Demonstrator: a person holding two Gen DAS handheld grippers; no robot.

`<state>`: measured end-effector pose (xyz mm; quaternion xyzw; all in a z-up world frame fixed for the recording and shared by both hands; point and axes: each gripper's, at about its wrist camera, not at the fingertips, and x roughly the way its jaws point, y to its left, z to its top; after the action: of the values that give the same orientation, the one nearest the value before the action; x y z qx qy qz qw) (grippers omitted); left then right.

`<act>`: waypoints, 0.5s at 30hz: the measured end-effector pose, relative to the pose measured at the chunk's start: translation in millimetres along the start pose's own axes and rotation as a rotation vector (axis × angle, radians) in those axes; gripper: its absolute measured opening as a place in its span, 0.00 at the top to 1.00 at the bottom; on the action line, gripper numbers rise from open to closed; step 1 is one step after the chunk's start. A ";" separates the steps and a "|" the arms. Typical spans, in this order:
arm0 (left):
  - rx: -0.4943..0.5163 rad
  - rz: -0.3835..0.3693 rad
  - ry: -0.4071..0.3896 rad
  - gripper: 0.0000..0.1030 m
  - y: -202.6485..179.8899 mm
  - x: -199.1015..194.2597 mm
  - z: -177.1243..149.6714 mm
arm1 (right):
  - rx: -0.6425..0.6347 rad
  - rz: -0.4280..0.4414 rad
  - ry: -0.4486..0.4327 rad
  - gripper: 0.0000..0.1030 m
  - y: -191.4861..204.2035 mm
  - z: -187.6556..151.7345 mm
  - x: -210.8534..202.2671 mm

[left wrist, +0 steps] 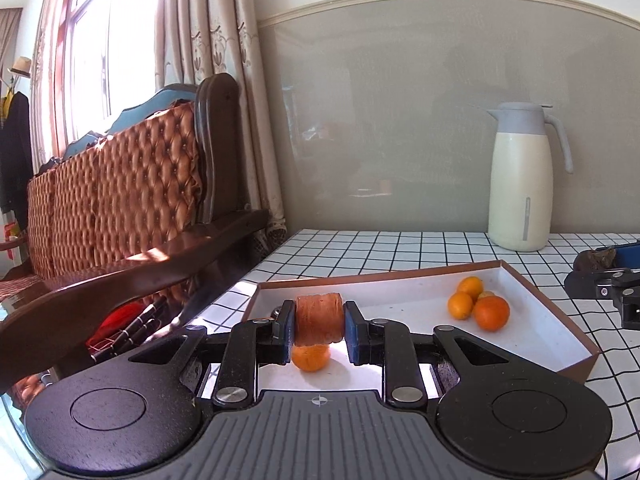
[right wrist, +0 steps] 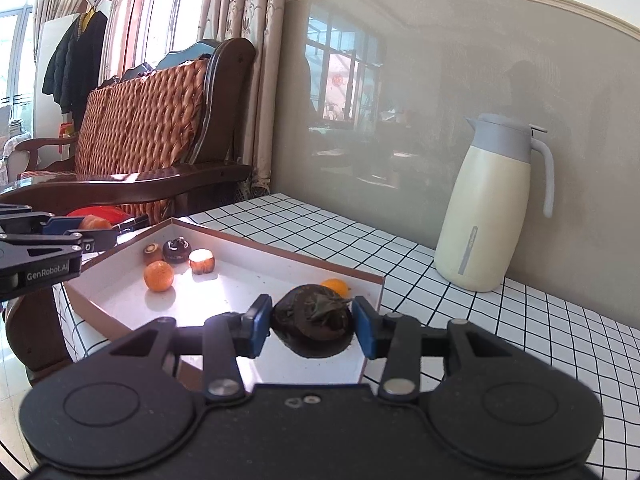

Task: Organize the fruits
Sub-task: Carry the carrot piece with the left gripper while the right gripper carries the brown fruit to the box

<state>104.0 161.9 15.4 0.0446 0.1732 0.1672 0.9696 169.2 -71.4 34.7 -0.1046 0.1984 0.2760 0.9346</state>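
A shallow white box with a brown rim lies on the checked table. My left gripper is shut on a reddish-brown ridged fruit, held above the box's left part over an orange. Three oranges sit together in the box's far right part. My right gripper is shut on a dark purple mangosteen above the box's near corner. In the right wrist view an orange, a mangosteen and two brown fruits lie at the box's far left, and the left gripper shows there.
A cream thermos jug stands at the back of the table by the grey wall. A wooden armchair with a woven back stands left of the table. The right gripper's tip shows at the right edge.
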 end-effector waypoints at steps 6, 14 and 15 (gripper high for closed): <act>-0.025 0.014 -0.002 0.76 11.9 14.1 4.3 | 0.000 0.000 -0.003 0.66 5.2 6.9 12.4; -0.042 0.027 0.018 0.76 17.7 35.4 6.5 | 0.000 -0.004 -0.012 0.66 4.8 18.7 27.5; -0.043 0.027 0.021 0.76 17.8 38.4 5.7 | 0.005 -0.003 -0.013 0.66 3.6 19.9 29.5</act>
<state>134.4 191.5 10.9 0.0241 0.1792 0.1844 0.9661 196.1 -48.3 39.6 -0.1009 0.1927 0.2747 0.9366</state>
